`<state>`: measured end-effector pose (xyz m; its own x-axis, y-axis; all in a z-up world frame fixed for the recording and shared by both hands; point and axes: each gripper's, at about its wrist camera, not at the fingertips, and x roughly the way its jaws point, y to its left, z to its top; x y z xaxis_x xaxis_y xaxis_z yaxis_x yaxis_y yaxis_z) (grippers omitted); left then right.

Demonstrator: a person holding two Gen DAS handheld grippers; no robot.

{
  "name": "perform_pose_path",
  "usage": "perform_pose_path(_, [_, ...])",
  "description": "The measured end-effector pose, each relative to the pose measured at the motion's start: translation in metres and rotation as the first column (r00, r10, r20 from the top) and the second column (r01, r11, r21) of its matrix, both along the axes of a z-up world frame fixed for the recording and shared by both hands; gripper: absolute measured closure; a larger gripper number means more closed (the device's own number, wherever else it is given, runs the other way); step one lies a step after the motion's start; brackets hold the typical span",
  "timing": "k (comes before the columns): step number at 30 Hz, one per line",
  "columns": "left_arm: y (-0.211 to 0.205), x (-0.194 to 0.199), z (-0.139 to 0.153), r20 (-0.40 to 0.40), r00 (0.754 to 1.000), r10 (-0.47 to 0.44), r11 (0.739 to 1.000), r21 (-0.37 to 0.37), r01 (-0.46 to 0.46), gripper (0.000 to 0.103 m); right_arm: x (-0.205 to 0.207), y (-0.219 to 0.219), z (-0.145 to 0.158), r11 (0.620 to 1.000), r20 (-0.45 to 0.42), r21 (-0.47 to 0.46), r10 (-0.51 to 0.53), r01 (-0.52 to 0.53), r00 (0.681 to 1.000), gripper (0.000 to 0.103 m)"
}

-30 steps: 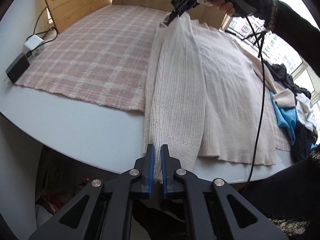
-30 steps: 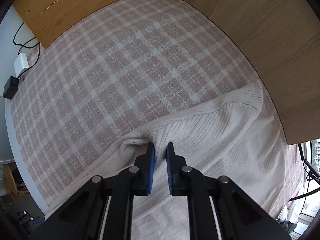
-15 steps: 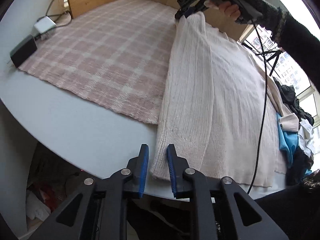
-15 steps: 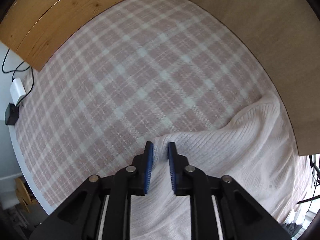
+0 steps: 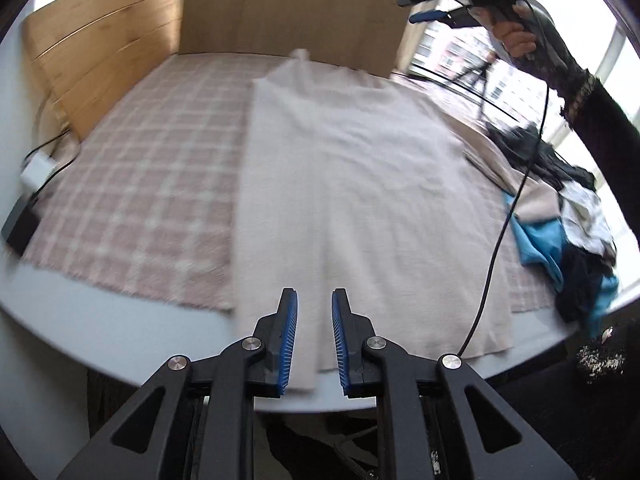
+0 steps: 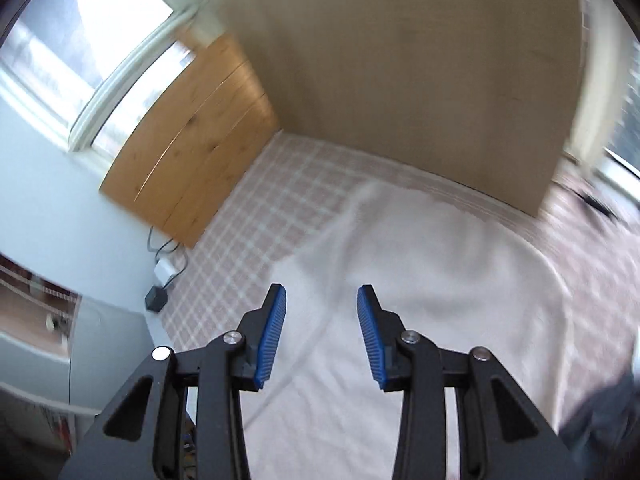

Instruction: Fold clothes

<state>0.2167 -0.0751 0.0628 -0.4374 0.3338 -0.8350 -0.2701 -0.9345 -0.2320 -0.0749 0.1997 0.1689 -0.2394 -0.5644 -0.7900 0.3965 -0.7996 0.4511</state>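
A cream ribbed sweater [image 5: 352, 184] lies flat on the pink checked cloth [image 5: 152, 184], its left side folded over into a straight edge. My left gripper [image 5: 314, 304] is open just above the sweater's near hem, holding nothing. My right gripper [image 5: 430, 6] is raised high over the far right of the table, open and empty, held by a hand in a dark sleeve. In the right wrist view the right gripper [image 6: 322, 300] hangs open above the sweater [image 6: 420, 280], well clear of it.
A heap of other clothes [image 5: 560, 216], blue, black and white, lies at the table's right edge. A white charger [image 5: 36, 170] and black adapter [image 5: 18, 226] sit at the left edge. Wooden panels [image 5: 288, 4] stand behind. A black cable [image 5: 508, 216] hangs across the sweater.
Both grippers have let go of the sweater and opened. The right gripper lifted up and away to the right; the left one rose slightly over the hem. The folded side now lies flat.
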Motion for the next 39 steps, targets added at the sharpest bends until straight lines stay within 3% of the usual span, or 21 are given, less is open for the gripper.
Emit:
perform_pose_path(5, [0.065,-0.009,0.000,0.002,0.979,-0.202,0.978,0.046,0.202,0.087,0.051,0.154,-0.015,0.968,0.019,0.103,-0.231,0.228,0.973,0.066])
perform_pose_path(11, [0.140,-0.001,-0.011,0.034,0.918,-0.395,0.916,0.093,0.391,0.087,0.116,0.252,-0.067,0.900,0.070,0.256,-0.382,0.353,0.922,0.066])
perform_pose_path(17, [0.200,0.000,-0.009,0.003,0.849,-0.528,0.846,0.086,0.526,0.087,0.168,0.288,-0.081,0.881,0.075,0.261,-0.426,0.394,0.902,0.066])
perform_pose_path(24, [0.290,-0.054,-0.028,0.002,0.772,-0.636,0.771,0.026,0.636,0.070,0.231,0.307,-0.062,0.879,0.047,0.186,-0.454,0.439,0.890,0.066])
perform_pose_path(29, [0.355,-0.093,-0.045,0.013,0.710,-0.704,0.710,-0.019,0.704,0.069,0.273,0.319,-0.043,0.851,0.016,0.117,-0.516,0.511,0.856,0.066])
perform_pose_path(31, [0.381,-0.108,-0.051,0.018,0.683,-0.730,0.683,-0.037,0.730,0.075,0.286,0.324,-0.034,0.844,0.002,0.101,-0.530,0.527,0.848,0.066])
perform_pose_path(32, [0.391,-0.114,-0.053,0.018,0.674,-0.738,0.673,-0.044,0.738,0.099,0.290,0.326,-0.030,0.843,-0.004,0.097,-0.532,0.530,0.847,0.066])
perform_pose_path(34, [0.380,-0.107,-0.044,-0.015,0.698,-0.716,0.698,-0.017,0.716,0.100,0.293,0.328,-0.024,0.843,-0.023,0.097,-0.529,0.529,0.848,0.066])
perform_pose_path(36, [0.360,-0.095,-0.021,-0.048,0.723,-0.689,0.719,0.083,0.690,0.100,0.288,0.326,-0.019,0.847,-0.049,0.111,-0.517,0.519,0.855,0.066])
perform_pose_path(39, [0.330,-0.059,0.016,-0.132,0.736,-0.664,0.704,0.221,0.675,0.100,0.265,0.315,-0.018,0.873,-0.065,0.127,-0.466,0.471,0.882,0.066])
